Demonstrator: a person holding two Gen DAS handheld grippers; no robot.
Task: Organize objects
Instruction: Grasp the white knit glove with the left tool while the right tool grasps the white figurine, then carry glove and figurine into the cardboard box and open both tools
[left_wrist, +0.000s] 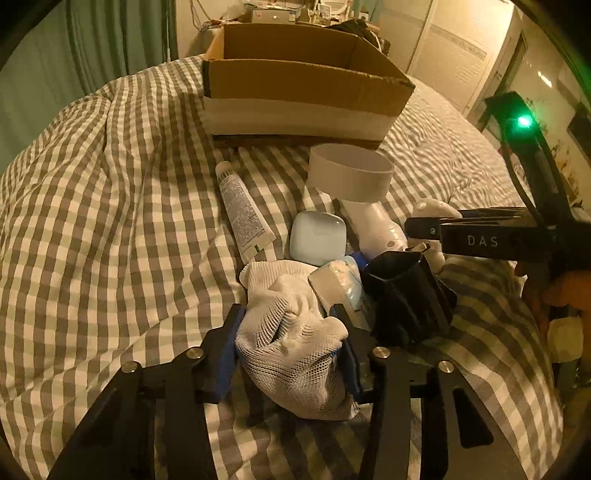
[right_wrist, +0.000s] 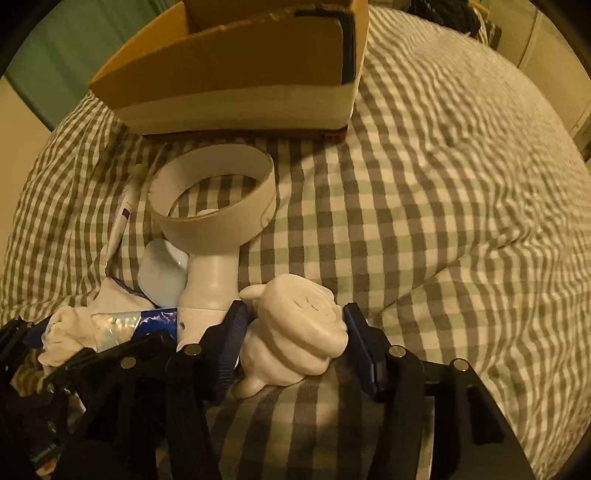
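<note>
My left gripper (left_wrist: 291, 332) is shut on a white mesh cloth (left_wrist: 295, 347) lying on the checked bedspread. My right gripper (right_wrist: 295, 325) is shut on a white toy figure (right_wrist: 295, 325); the right gripper also shows at the right of the left wrist view (left_wrist: 417, 229). Ahead stands an open cardboard box (left_wrist: 295, 96), also in the right wrist view (right_wrist: 236, 74). Between lie a white tube (left_wrist: 240, 206), a pale blue earbud case (left_wrist: 317, 236), a white ring-topped controller (left_wrist: 351, 173), a black ribbed cup (left_wrist: 406, 295) and a small wrapped packet (left_wrist: 340, 284).
The checked bedspread (right_wrist: 424, 203) spreads wide to the right of the pile. A green curtain (left_wrist: 74, 48) hangs at the back left. A cluttered desk and a pale wardrobe (left_wrist: 450, 48) stand behind the box.
</note>
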